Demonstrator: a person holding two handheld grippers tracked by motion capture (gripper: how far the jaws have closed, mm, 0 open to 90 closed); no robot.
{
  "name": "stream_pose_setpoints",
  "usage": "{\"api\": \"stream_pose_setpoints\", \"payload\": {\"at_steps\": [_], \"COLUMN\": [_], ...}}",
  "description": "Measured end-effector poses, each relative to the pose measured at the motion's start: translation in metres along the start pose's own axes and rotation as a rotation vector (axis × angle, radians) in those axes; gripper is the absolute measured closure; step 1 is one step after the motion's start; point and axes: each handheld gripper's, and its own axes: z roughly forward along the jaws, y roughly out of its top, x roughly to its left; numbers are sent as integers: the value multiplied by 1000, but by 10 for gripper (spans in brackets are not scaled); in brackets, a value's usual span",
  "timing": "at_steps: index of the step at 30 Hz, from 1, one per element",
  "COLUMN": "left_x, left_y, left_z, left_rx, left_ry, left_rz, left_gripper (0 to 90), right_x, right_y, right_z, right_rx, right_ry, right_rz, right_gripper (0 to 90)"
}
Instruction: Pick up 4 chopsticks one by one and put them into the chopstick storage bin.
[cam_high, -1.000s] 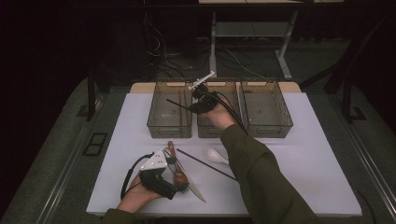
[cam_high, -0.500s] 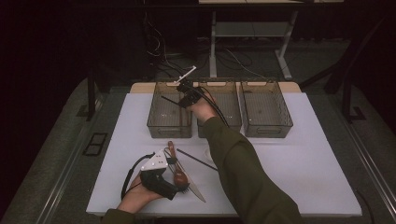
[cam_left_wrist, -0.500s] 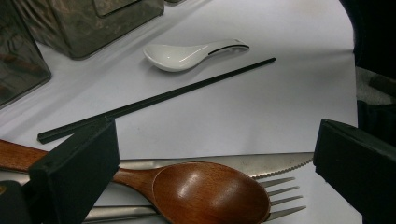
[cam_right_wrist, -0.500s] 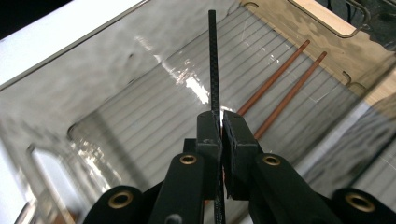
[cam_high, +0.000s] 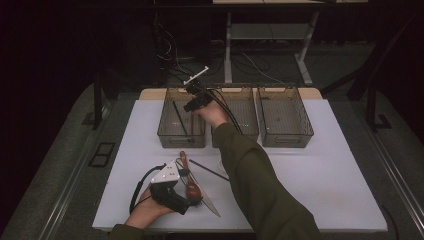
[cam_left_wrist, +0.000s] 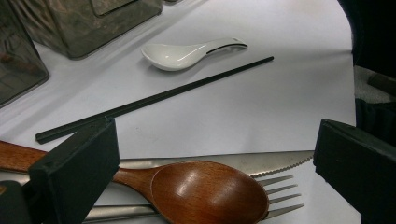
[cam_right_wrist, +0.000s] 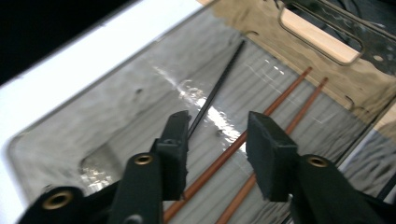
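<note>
My right gripper (cam_high: 194, 101) (cam_right_wrist: 217, 126) hovers over the left clear bin (cam_high: 165, 135). Its jaws have just been opening and hold nothing. Below them a black chopstick (cam_high: 177, 117) (cam_right_wrist: 219, 84) lies in the bin beside two red-brown chopsticks (cam_right_wrist: 280, 100). My left gripper (cam_high: 195, 196) (cam_left_wrist: 215, 135) rests near the table's front edge, jaws wide apart on either side of a wooden spoon (cam_high: 191, 189) (cam_left_wrist: 205, 191). The spoon lies on a knife (cam_left_wrist: 261, 161) and a fork (cam_left_wrist: 280, 196). Another black chopstick (cam_high: 207, 170) (cam_left_wrist: 154, 98) and a white ceramic spoon (cam_left_wrist: 187, 51) lie just beyond.
Two more clear bins stand in a row to the right of the first, the middle bin (cam_high: 245, 136) and the right bin (cam_high: 287, 140). The white table top (cam_high: 330, 180) has open room on its right half. My right sleeve (cam_high: 255, 185) crosses the table's middle.
The right gripper carried a black chopstick leftward from the middle bin to over the left bin, then let it go; the chopstick now lies in that bin. The left gripper stayed put.
</note>
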Motion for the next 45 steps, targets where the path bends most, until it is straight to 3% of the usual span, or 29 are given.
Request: {"api": "stream_pose_setpoints", "payload": {"at_steps": [9, 22, 36, 45], "left_x": [0, 0, -1, 0], "left_y": [0, 0, 0, 0], "left_z": [0, 0, 0, 0], "left_rx": [-4, 0, 2, 6], "left_ry": [-5, -4, -2, 3], "left_rz": [-4, -11, -15, -13], "left_gripper": [0, 0, 0, 0], "right_x": [4, 8, 19, 20], "right_y": [-14, -57, -129, -179], "right_z": [-30, -68, -104, -116], "right_rx": [-66, -122, -100, -71], "right_ry": [82, 160, 185, 191], "right_rz": [-59, -114, -190, -206], "right_gripper": [495, 474, 605, 693]}}
